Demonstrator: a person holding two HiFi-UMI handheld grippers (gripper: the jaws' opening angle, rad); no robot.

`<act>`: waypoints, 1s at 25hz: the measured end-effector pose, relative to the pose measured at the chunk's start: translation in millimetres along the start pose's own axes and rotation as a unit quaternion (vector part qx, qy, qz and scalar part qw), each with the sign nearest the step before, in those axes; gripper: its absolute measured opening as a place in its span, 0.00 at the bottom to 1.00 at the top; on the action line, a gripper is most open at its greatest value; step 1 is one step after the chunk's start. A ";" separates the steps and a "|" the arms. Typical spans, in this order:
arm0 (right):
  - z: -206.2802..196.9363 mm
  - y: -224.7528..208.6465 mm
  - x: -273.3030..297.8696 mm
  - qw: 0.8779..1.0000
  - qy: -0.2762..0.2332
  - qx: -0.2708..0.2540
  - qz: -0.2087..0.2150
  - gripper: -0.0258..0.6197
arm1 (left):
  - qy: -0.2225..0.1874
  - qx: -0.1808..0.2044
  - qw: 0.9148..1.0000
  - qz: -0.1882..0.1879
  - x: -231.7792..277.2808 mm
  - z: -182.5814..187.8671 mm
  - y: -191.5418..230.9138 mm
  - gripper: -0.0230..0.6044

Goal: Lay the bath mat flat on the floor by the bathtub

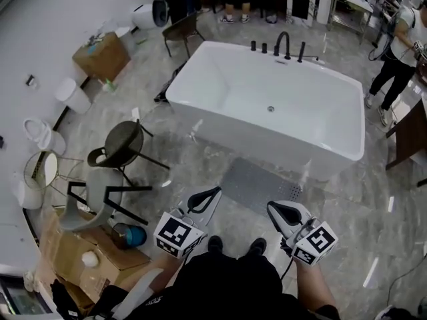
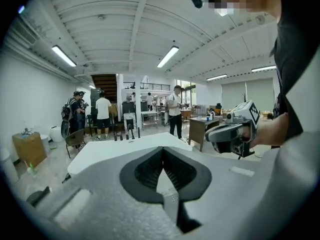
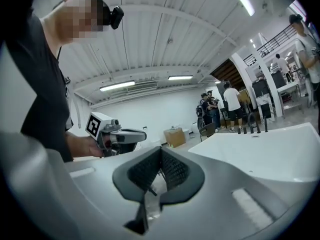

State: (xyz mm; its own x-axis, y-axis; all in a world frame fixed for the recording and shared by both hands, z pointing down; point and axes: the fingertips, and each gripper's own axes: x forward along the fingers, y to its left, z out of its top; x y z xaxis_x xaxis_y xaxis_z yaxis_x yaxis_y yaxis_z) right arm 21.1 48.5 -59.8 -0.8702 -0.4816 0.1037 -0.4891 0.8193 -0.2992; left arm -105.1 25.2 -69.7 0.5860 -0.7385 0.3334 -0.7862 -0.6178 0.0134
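A grey bath mat (image 1: 259, 184) lies flat on the marble floor, right against the near side of the white bathtub (image 1: 267, 99). I hold both grippers close to my body, above my shoes, a little short of the mat. My left gripper (image 1: 212, 193) is shut with nothing in it, and my right gripper (image 1: 276, 209) is likewise shut and empty. In the left gripper view the jaws (image 2: 162, 156) meet, with the bathtub (image 2: 120, 151) beyond and the right gripper (image 2: 231, 132) alongside. The right gripper view shows closed jaws (image 3: 161, 158), the left gripper (image 3: 116, 134) and the bathtub (image 3: 270, 151).
A round dark chair (image 1: 123, 145) and a tipped grey chair (image 1: 100, 202) stand at the left, with cardboard boxes (image 1: 80, 249) and a blue can (image 1: 131, 235) near them. A brown table (image 1: 408, 133) is at the right edge. A person (image 1: 400, 45) stands at the far right, others at the back.
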 end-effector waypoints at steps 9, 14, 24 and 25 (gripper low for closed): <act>36.6 83.1 46.3 0.998 -0.044 -0.018 -0.040 0.04 | -0.059 -0.004 0.997 -0.049 -75.3 8.9 33.2 0.05; 55.2 138.0 59.0 0.995 -0.073 -0.047 -0.041 0.04 | -0.092 0.000 0.993 -0.079 -106.9 26.6 40.0 0.05; 82.0 137.6 10.5 0.988 -0.088 -0.098 -0.081 0.04 | -0.092 -0.003 0.991 -0.093 -97.9 31.3 -2.7 0.05; 82.0 134.3 1.2 0.988 -0.090 -0.097 -0.083 0.04 | -0.094 -0.005 0.992 -0.088 -95.7 34.2 -7.6 0.05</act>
State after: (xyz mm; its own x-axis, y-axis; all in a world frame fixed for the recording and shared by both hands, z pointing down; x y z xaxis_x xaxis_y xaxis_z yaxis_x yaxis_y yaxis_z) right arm -40.8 132.4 -177.7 -0.7612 -0.6473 -0.0400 -0.6412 0.7604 -0.1031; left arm -148.4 91.3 -133.9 0.7402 -0.6570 0.1429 -0.6694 -0.7401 0.0646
